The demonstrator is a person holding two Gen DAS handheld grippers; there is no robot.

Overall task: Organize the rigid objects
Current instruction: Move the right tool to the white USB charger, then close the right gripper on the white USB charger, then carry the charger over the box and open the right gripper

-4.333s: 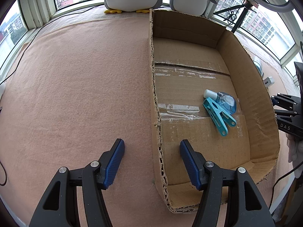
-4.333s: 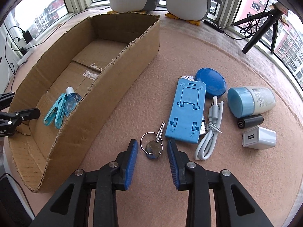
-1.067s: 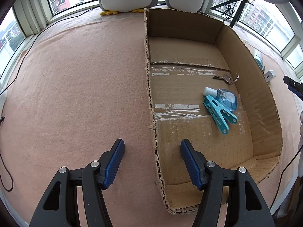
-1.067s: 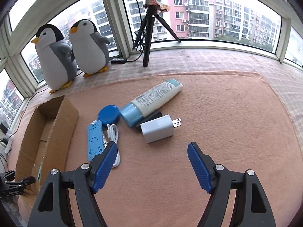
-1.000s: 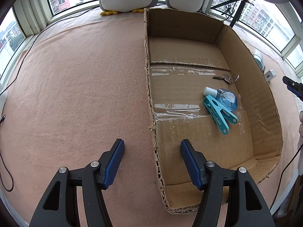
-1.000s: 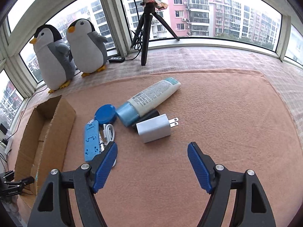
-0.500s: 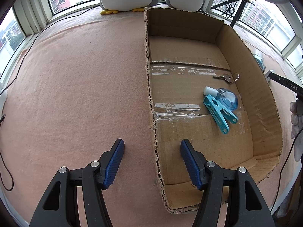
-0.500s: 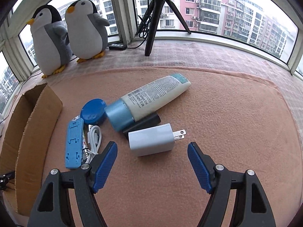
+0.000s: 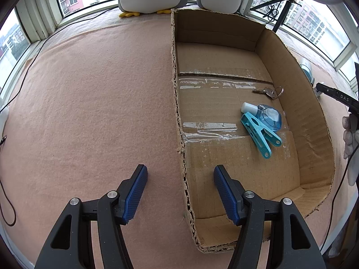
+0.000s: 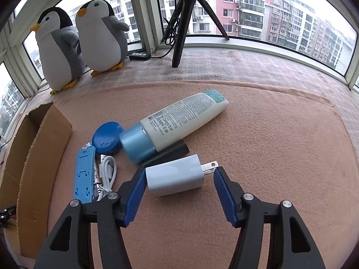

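Note:
A white plug charger lies on the pink felt between the open fingers of my right gripper, its prongs pointing right. Behind it lie a black cylinder, a white tube with a blue cap, a blue round lid, a blue phone stand and a white cable. The cardboard box holds a key on a ring, a small blue bottle and a teal clip. My left gripper hangs open astride the box's left wall.
Two plush penguins and a black tripod stand at the window ledge. A black cable runs along the felt's left edge. The box sits left of the loose items. A gloved hand shows at the right edge.
My right gripper has moved forward and down, so the white charger now lies between its fingers. The key, outside the box earliest on, lies inside it. The left gripper has stayed put.

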